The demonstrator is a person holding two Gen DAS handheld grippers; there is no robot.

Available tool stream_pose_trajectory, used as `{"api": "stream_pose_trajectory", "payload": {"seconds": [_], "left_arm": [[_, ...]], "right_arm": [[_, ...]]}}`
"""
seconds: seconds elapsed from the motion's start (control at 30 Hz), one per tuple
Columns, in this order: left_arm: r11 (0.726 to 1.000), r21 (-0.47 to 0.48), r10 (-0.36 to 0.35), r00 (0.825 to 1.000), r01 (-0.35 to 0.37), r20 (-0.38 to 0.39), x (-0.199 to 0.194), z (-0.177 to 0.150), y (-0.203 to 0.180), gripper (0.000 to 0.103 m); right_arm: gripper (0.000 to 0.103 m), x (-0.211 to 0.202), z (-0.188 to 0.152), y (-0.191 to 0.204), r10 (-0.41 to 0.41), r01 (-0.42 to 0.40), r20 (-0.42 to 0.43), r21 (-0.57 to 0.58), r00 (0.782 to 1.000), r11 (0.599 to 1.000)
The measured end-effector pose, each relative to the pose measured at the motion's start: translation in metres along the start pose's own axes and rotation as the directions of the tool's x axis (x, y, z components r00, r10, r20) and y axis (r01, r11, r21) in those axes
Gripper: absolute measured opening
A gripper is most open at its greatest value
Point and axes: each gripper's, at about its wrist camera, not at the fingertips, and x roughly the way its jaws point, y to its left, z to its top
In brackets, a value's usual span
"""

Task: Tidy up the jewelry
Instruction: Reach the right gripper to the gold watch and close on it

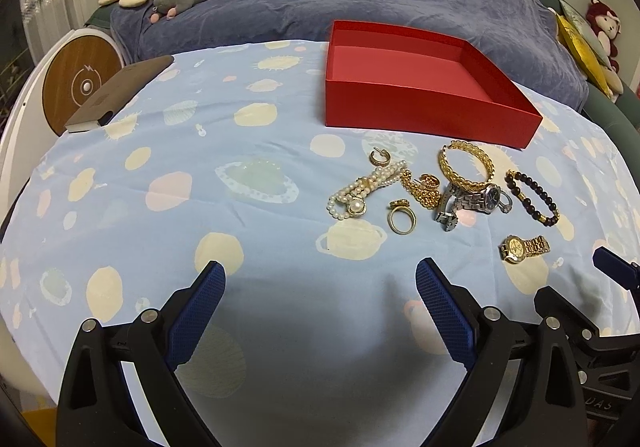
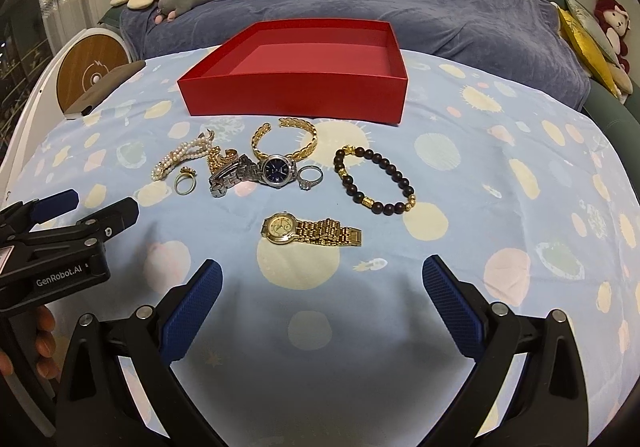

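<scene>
We see a worktop [image 2: 500, 135] under a planet-print cloth. On it: a red box [image 2: 296, 95], two watches, bracelets, rings, and, at the left edge, what may be a phone [image 1: 116, 95].

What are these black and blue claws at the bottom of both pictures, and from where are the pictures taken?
They are two hand-held grippers; a person holds one in each hand. A camera on each looks forward along its fingers. One picture shows the left gripper, the other the right gripper. Both are open and hold nothing. On the blue patterned cloth lie a gold watch, a silver watch, a dark bead bracelet, a gold bangle, pearls and rings. Behind them stands an empty red box.
</scene>
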Motion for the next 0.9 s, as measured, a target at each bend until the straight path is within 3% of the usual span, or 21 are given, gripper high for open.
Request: {"api": "stream_pose_trajectory", "payload": {"seconds": [0.27, 0.5, 0.9], "left_arm": [[1.0, -0.003, -0.009, 1.0, 0.009, -0.01, 0.002, 0.002, 0.002, 0.094], [1.0, -0.008, -0.02, 1.0, 0.02, -0.02, 0.004, 0.0, 0.004, 0.094], [0.999, -0.008, -0.037, 0.999, 0.037, -0.03, 0.003, 0.0, 0.002, 0.094]], "right_arm": [[0.086, 0.01, 0.008, 0.004, 0.046, -0.047, -0.02, -0.032, 0.999, 0.998], [0.069, 0.02, 0.018, 0.006, 0.099, -0.101, -0.041, -0.058, 0.994, 0.993], [0.064, 0.045, 0.022, 0.008, 0.124, -0.134, -0.11, -0.09, 0.986, 0.987]]}}
